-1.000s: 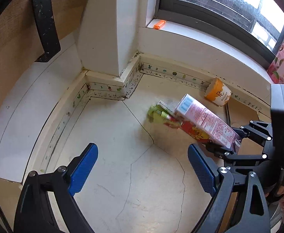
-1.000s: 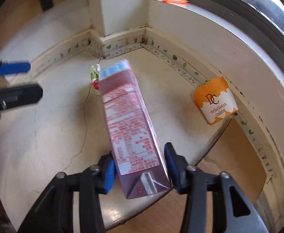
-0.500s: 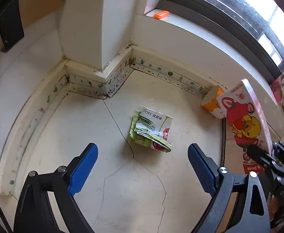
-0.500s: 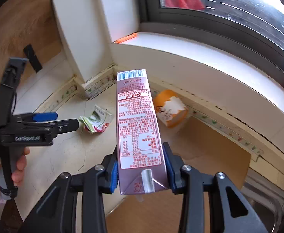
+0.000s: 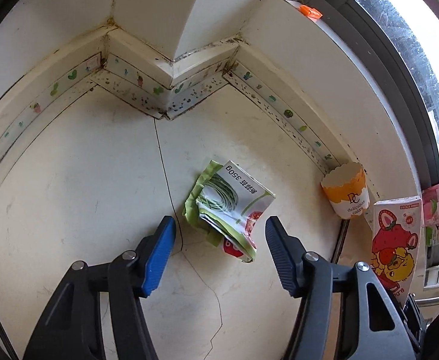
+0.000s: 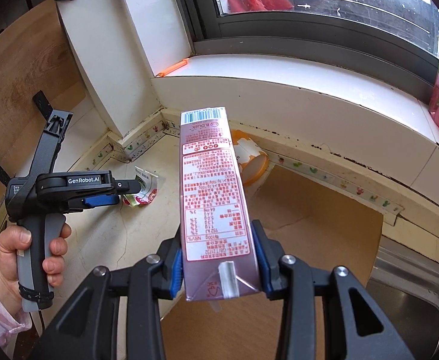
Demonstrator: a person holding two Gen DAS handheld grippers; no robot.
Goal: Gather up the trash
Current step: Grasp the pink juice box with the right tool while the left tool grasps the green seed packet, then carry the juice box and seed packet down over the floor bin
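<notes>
The bench (image 5: 69, 195) is a pale, cracked surface set in a corner below a window (image 6: 324, 6). A brown board (image 6: 309, 225) covers its right part.

The right gripper (image 6: 218, 262) holds a tall pink carton (image 6: 213, 198) by its lower end; both blue pads press the carton's sides, and the carton stands clear of the bench. In the left wrist view the carton (image 5: 395, 240) shows at the right edge.

The left gripper (image 5: 219, 237), held in the person's hand (image 6: 30, 252), points down at the bench. Its jaws are closing and are not yet touching anything. A crumpled green-and-white wrapper (image 5: 228, 207) lies flat on the bench, between and just ahead of the fingertips.

An orange-and-white paper cup (image 5: 347, 193) lies on its side against the wall trim, right of the wrapper and well apart from both grippers.
</notes>
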